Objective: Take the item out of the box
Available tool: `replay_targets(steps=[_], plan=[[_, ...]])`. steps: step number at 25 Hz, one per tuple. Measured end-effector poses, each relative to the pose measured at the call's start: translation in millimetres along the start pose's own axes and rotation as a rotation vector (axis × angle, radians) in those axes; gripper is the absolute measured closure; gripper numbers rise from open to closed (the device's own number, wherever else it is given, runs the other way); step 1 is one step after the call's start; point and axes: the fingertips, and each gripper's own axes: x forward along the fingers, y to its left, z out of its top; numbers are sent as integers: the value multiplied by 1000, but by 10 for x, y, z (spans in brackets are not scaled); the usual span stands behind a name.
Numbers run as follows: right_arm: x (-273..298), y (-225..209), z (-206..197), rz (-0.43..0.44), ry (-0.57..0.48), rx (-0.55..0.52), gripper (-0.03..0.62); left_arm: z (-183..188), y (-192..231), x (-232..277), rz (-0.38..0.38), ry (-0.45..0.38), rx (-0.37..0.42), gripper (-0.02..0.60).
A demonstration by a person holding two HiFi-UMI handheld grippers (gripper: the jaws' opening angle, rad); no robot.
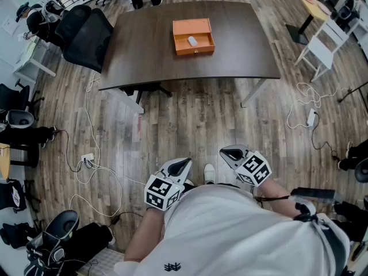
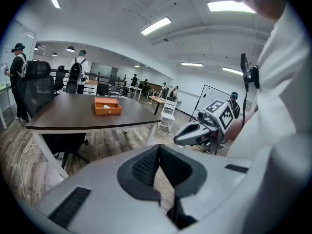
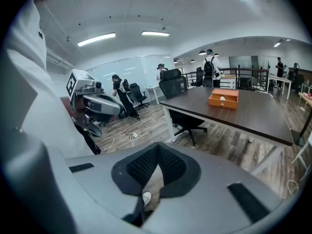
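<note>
An open orange box [image 1: 194,51] stands on the far half of a dark brown table [image 1: 236,50], with a small white item [image 1: 192,41] lying inside it. The box [image 2: 107,109] also shows far off in the left gripper view, and the box [image 3: 219,103] in the right gripper view. Both grippers hang close to the person's body over the wooden floor, well short of the table. My left gripper [image 1: 183,164] [image 2: 159,147] has its jaws together, empty. My right gripper [image 1: 229,152] [image 3: 158,147] is likewise shut on nothing.
Black office chairs [image 1: 86,33] stand at the table's left, a white chair [image 1: 322,45] at its right. Cables [image 1: 92,160] and a power strip trail over the floor on the left; another cable [image 1: 305,111] lies at the right. Several people stand beyond the table.
</note>
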Motion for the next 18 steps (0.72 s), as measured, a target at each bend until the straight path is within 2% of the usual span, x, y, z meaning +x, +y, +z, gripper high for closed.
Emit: replay_targets(steps=[5,10,18], plan=[[-39,-391,-6,-23,-9,1,593,199,12,318,-11,-4,20,571],[61,-548,59,-31,-10,15,594,329,135,454,-31,4,28,571],[557,-947,406,-82,-6,70,592,590,802,688,-109,1,57,571]])
